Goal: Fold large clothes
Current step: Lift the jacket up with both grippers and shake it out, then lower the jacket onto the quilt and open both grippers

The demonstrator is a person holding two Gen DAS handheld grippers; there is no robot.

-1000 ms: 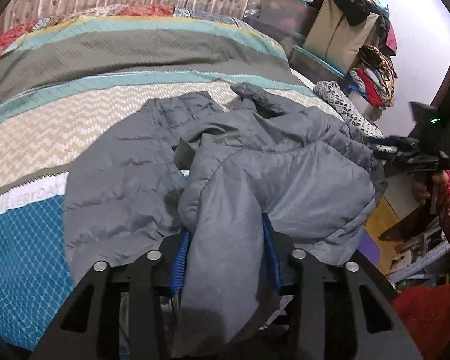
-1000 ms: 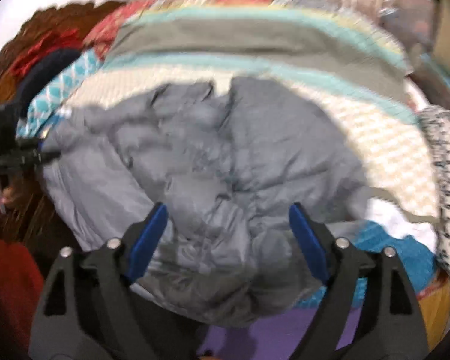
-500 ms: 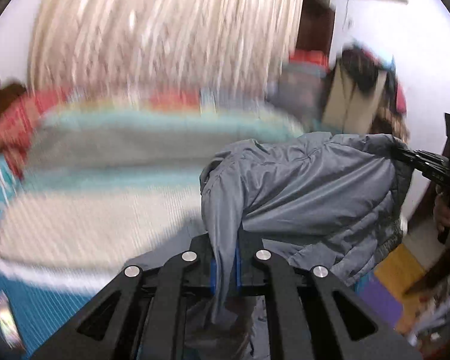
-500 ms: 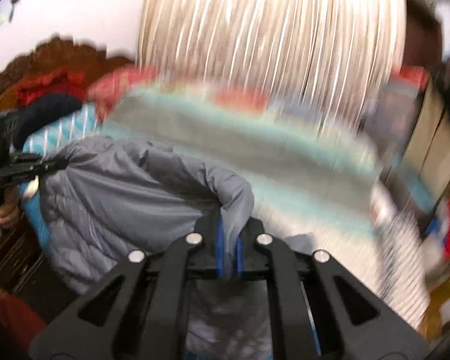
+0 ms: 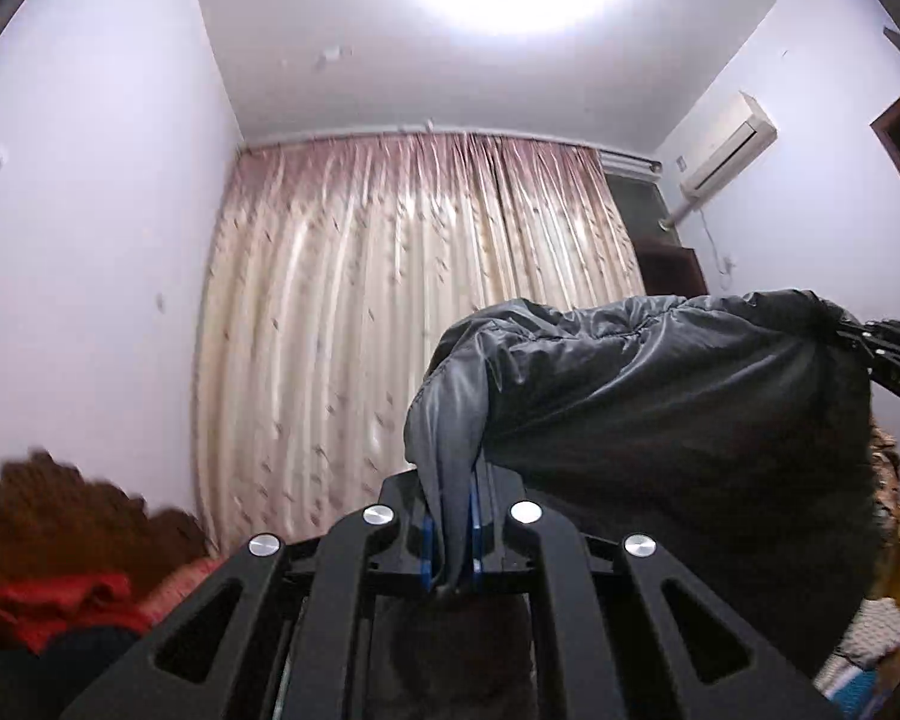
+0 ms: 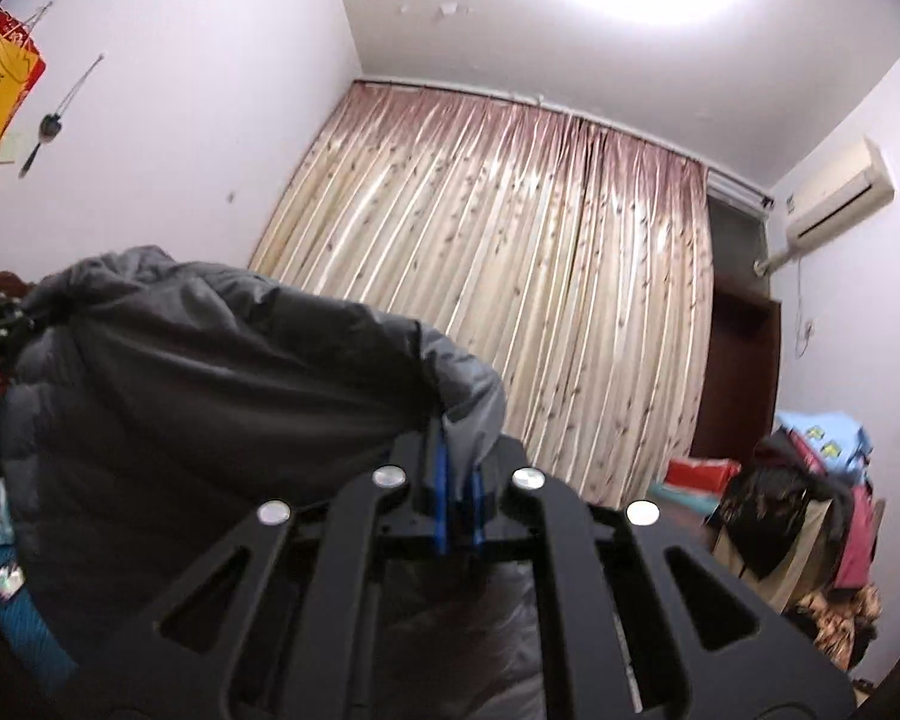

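Observation:
A grey puffer jacket (image 5: pixel 660 408) hangs in the air, stretched between my two grippers. My left gripper (image 5: pixel 450 540) is shut on one edge of the jacket, and the cloth spreads to the right toward my right gripper (image 5: pixel 888 348). In the right wrist view my right gripper (image 6: pixel 457 498) is shut on the other edge of the jacket (image 6: pixel 198 408), which spreads left to the left gripper (image 6: pixel 0 324). Both cameras tilt up toward the ceiling. The bed is out of view.
A beige curtain (image 5: pixel 402 324) covers the far wall, with an air conditioner (image 6: pixel 840 192) at the upper right. A dark wooden headboard (image 5: pixel 60 516) with red cloth is at lower left. A pile of clothes (image 6: pixel 810 516) stands at the right.
Both grippers closed on the jacket's edges and lifted it high off the bed. The views swung up from the bedspread to the curtain and ceiling.

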